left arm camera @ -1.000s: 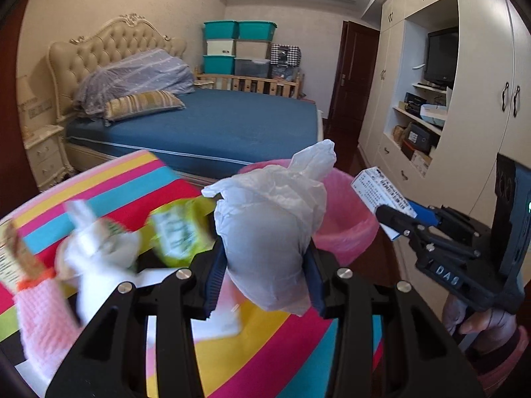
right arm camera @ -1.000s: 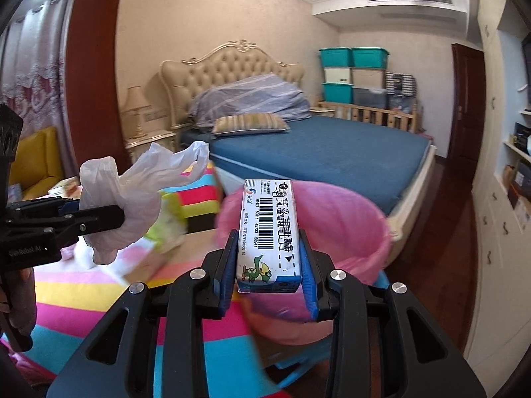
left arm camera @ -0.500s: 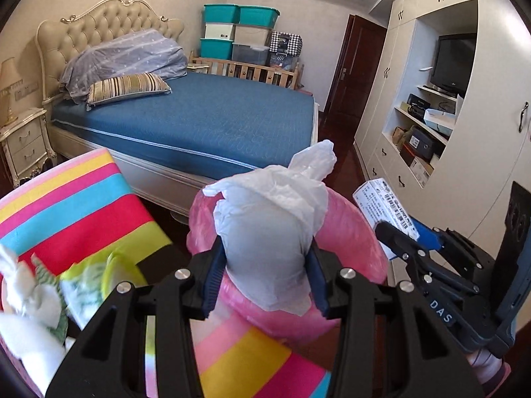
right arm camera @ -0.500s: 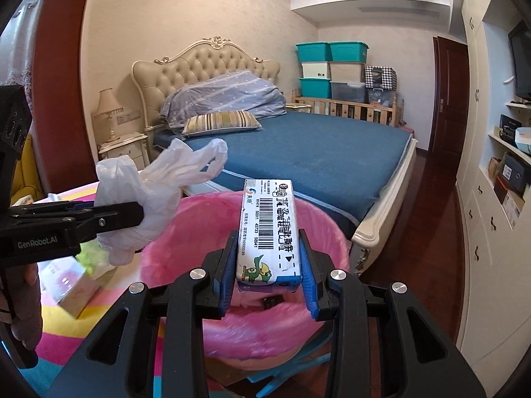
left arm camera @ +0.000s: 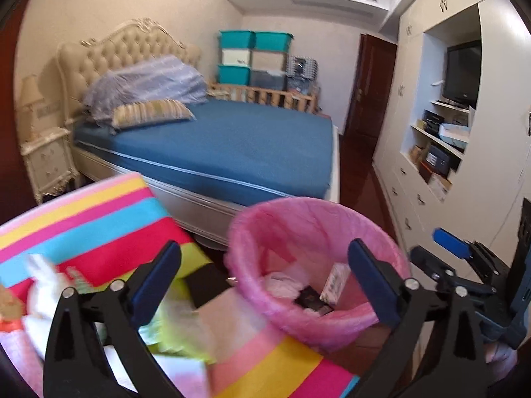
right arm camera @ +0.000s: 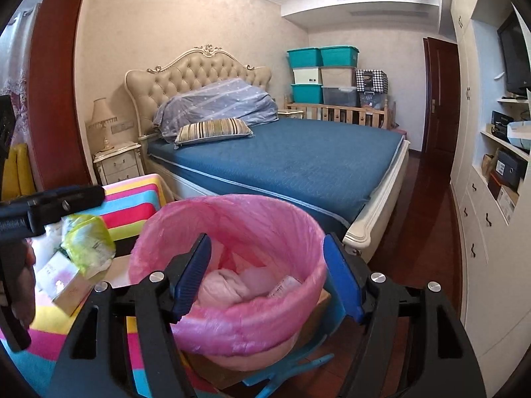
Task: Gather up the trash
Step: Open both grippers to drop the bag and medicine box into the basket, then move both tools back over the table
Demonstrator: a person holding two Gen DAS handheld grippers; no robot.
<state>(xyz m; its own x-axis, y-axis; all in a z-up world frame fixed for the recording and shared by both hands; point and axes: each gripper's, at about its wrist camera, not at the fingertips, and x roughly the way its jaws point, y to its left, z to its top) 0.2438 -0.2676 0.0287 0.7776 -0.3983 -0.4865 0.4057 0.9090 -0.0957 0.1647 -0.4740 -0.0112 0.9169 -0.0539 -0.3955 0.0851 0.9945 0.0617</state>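
A bin lined with a pink bag (left arm camera: 318,311) (right arm camera: 232,318) stands beside a striped cloth (left arm camera: 86,222). Inside it lie the crumpled white bag (left arm camera: 280,282) (right arm camera: 229,285) and the small barcode box (left arm camera: 335,283) (right arm camera: 282,287). My left gripper (left arm camera: 265,282) is open and empty, above the bin's near left side. My right gripper (right arm camera: 267,278) is open and empty, right over the bin. More trash lies on the cloth: a yellow-green wrapper (right arm camera: 88,242) (left arm camera: 179,331), a small carton (right arm camera: 66,280) and white crumpled pieces (left arm camera: 43,285).
A bed with a blue mattress (right arm camera: 292,162) stands close behind the bin. White wardrobes with shelves (right arm camera: 491,199) line the right side. A nightstand with a lamp (right arm camera: 113,162) is at the left. A light-blue plastic stand (right arm camera: 288,368) sits under the bin.
Both grippers opened over the bin. The white bag dropped from the left and the barcode box from the right; both now lie inside the bin. The left view swung back left.
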